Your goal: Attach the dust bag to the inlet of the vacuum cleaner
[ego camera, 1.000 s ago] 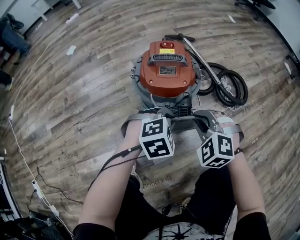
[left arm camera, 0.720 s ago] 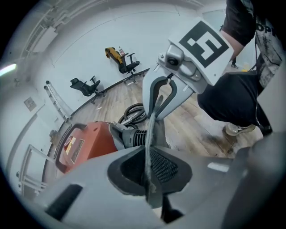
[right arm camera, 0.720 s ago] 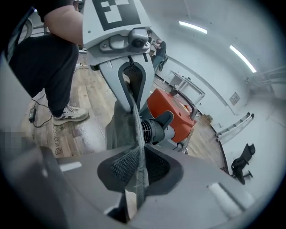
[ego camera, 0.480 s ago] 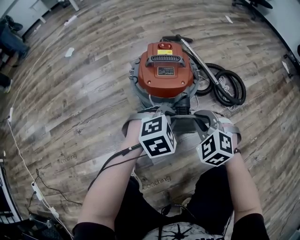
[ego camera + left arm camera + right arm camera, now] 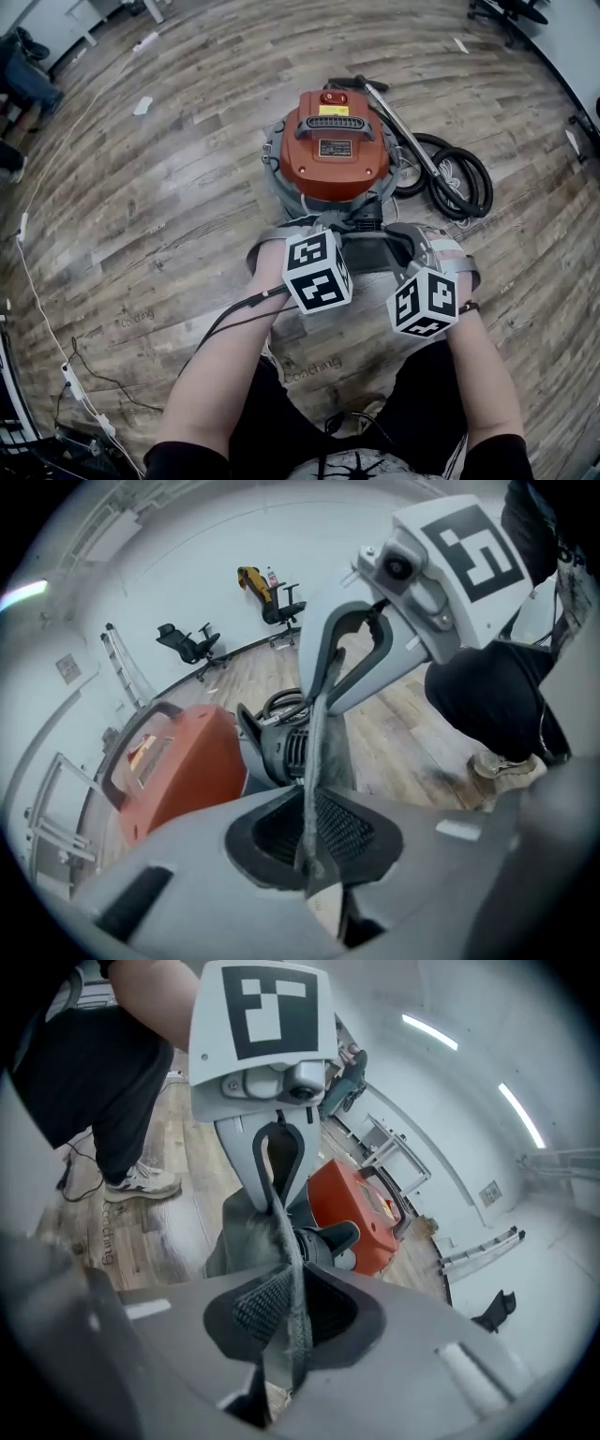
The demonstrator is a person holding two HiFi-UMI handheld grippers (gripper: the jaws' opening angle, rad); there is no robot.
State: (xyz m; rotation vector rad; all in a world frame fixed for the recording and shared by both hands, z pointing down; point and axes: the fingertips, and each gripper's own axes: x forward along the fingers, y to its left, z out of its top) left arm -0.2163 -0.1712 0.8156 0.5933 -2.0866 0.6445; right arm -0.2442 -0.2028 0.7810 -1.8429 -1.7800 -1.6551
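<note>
Wood-plank floor (image 5: 159, 187) fills a white-walled room; an orange vacuum cleaner (image 5: 335, 150) stands on it, a black hose (image 5: 461, 183) coiled at its 3 o'clock. At its 6 o'clock the grey dust bag (image 5: 375, 247) stretches between the left gripper (image 5: 314, 850) and right gripper (image 5: 281, 1335), both jaws pinching its edge.

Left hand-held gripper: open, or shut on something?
Shut on the dust bag: its grey fabric edge runs pinched between the closed jaws of the left hand-held gripper.
</note>
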